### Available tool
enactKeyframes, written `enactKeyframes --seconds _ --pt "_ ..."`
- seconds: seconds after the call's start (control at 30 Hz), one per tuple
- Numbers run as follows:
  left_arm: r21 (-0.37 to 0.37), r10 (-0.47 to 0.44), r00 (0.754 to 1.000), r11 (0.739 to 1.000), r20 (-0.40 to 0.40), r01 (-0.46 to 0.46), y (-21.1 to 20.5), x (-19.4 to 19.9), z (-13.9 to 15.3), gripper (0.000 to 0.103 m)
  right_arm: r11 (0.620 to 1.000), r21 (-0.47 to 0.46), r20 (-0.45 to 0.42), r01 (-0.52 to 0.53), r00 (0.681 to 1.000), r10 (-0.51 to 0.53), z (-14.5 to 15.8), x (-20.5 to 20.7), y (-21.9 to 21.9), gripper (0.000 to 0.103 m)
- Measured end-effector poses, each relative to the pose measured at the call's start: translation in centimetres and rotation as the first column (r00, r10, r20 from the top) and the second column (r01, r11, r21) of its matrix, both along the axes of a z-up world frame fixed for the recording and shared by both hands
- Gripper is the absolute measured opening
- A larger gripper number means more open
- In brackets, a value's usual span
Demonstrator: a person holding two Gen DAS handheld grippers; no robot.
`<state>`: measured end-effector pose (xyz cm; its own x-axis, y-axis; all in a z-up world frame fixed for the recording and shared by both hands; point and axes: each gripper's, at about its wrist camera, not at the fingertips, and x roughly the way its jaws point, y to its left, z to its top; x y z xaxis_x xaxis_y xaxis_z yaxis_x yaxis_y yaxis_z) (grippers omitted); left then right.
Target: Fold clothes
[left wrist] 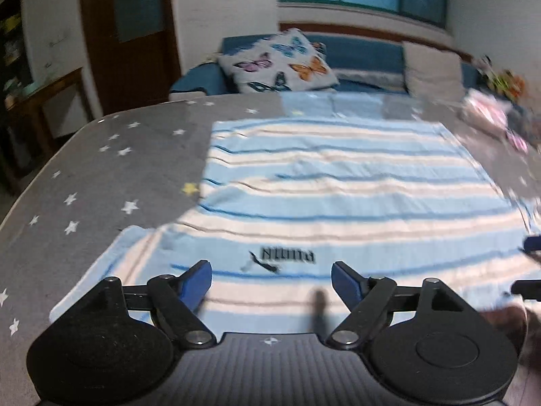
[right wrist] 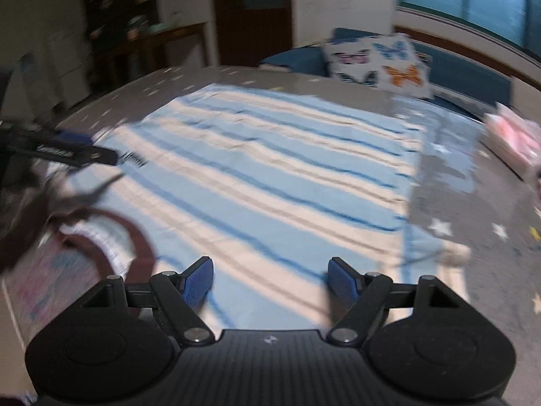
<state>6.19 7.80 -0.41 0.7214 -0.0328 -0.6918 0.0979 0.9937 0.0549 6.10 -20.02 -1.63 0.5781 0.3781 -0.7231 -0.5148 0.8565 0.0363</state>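
A big grey cloth with white stars (left wrist: 101, 176) covers the surface. A light blue and white striped shirt (left wrist: 338, 186) lies flat on it, filling the middle. At 12 o'clock sits a white pillow with colourful butterflies (left wrist: 277, 62) on a blue sofa (left wrist: 358, 50). The left claw (left wrist: 271, 279) is spread wide, holding nothing, just over the shirt's near edge. The right claw (right wrist: 270, 277) is spread wide too, over the shirt.

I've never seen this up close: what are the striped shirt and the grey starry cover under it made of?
The striped shirt looks like soft matte cotton knit: it lies limp with shallow wrinkles. The starry cover seems a smooth printed sheet, perhaps fabric under a glossy layer, since its far edge reflects light; the blur leaves that open.
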Motion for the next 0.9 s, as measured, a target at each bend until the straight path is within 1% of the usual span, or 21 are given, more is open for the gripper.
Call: enactKeyframes --seconds 0.07,0.13,0.2,0.3,0.43,0.5,0.57,0.67,0.77,0.9 --pt "0.022 -0.028 1.000 0.999 -0.007 0.028 -0.5 -0.5 -0.5 0.083 0.998 -0.035 -0.001 -0.052 0.999 0.052 -0.3 -0.8 0.9 0.077" --pt "0.043 -0.036 0.999 0.998 -0.008 0.036 -0.4 -0.9 -0.8 0.084 0.993 -0.069 0.008 -0.092 0.996 0.093 -0.1 -1.8 1.1 0.077" --pt "0.046 -0.032 0.999 0.998 -0.009 0.033 -0.2 -1.0 -1.0 0.085 0.990 -0.085 0.012 -0.110 0.994 0.112 0.4 -2.5 1.0 0.077" --pt "0.045 -0.038 0.999 0.998 -0.012 0.039 -0.2 -1.0 -1.0 0.086 0.992 -0.076 0.035 -0.096 0.994 0.099 1.5 -2.7 0.8 0.077" --pt "0.060 -0.078 0.997 0.995 -0.011 0.078 -0.7 -1.8 -1.1 0.086 0.996 -0.010 0.034 -0.089 0.995 0.089 1.6 -2.0 1.4 0.077" --pt "0.071 -0.104 0.994 0.992 -0.015 0.105 -0.8 -2.5 -1.3 0.087 0.992 -0.022 0.013 -0.124 0.992 0.124 0.9 -2.1 2.2 0.077" --pt "0.093 -0.125 0.992 0.988 -0.006 0.126 -0.8 -3.4 -1.3 0.088 0.984 -0.064 -0.001 -0.164 0.986 0.164 0.4 -2.6 2.8 0.077" --pt "0.126 -0.151 0.988 0.981 0.011 0.149 -0.7 -4.4 -0.9 0.089 0.976 -0.093 0.006 -0.199 0.980 0.201 0.8 -3.3 2.9 0.077" --pt "0.140 -0.156 0.987 0.979 0.028 0.150 -0.6 -4.7 -0.3 0.090 0.977 -0.082 0.037 -0.197 0.979 0.200 1.8 -3.2 3.1 0.077" --pt "0.132 -0.155 0.987 0.980 0.040 0.149 -0.8 -4.6 0.2 0.092 0.980 -0.044 0.055 -0.195 0.979 0.198 2.1 -2.1 4.6 0.077"
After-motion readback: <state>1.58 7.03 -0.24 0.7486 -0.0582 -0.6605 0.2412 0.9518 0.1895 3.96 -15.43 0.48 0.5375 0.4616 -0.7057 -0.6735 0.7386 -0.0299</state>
